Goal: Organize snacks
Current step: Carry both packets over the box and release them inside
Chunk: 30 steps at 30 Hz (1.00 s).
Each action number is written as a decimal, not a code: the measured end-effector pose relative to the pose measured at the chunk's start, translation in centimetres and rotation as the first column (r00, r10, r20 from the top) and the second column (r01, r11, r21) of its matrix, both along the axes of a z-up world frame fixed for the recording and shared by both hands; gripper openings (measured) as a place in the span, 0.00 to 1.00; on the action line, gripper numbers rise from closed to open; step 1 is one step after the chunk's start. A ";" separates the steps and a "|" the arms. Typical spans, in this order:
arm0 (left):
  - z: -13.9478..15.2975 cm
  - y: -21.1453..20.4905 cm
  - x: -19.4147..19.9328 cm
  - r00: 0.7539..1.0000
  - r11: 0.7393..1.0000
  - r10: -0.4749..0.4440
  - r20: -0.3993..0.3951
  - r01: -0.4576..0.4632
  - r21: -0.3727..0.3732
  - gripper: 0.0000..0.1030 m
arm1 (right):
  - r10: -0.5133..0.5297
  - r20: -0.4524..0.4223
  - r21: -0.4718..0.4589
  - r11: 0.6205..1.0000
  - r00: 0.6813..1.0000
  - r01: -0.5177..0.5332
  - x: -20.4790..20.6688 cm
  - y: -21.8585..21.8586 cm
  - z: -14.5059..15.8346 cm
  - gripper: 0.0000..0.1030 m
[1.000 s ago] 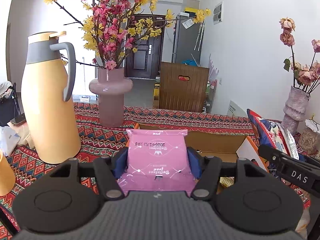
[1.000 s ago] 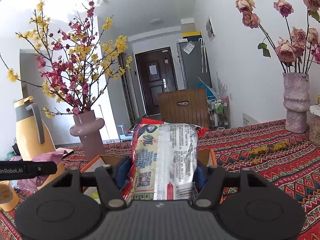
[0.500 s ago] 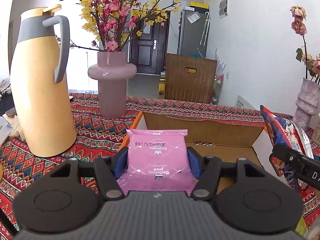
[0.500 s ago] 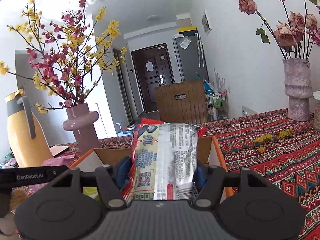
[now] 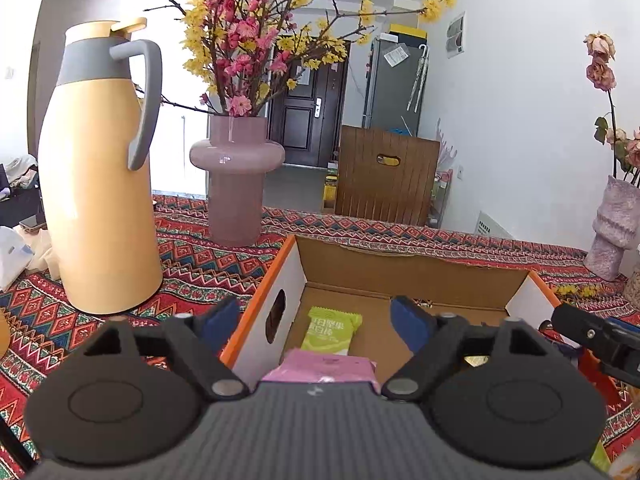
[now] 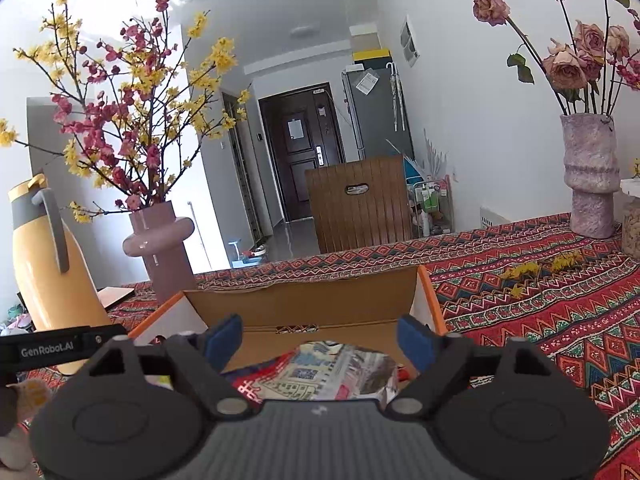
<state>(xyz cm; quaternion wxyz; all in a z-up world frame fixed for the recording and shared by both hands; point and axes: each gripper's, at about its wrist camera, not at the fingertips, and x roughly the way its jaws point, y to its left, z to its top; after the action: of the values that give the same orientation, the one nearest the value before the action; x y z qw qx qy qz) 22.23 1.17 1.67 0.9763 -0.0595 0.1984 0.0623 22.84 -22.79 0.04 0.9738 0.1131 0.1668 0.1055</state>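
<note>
Both tongs have just been opening and stand apart, gripping nothing. Below the left tongs (image 5: 316, 318) a pink packet (image 5: 320, 370) lies in the cardboard box (image 5: 400, 264), a green packet (image 5: 332, 330) beyond it. Below the right tongs (image 6: 318, 338) a silver-and-red bag (image 6: 332, 372) rests in the box on the tabletop (image 6: 540, 312).

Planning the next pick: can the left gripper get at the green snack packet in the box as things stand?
Probably yes. The left gripper is open above the cardboard box, whose top is open, and the green packet lies flat ahead of it. Only the pink packet sits nearer, overlapping its near end.
</note>
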 end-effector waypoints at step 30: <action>3.4 -0.4 -2.7 0.998 1.000 -0.005 0.060 0.005 -0.005 1.00 | -0.021 0.065 0.023 1.000 0.998 0.020 -1.8 -0.8 2.3 1.00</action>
<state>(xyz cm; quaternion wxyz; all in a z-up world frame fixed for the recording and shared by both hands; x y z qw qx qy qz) 19.56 0.74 5.05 0.9818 -0.0632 0.1694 0.0577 21.04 -23.59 2.38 0.9784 0.1224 0.1327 0.1010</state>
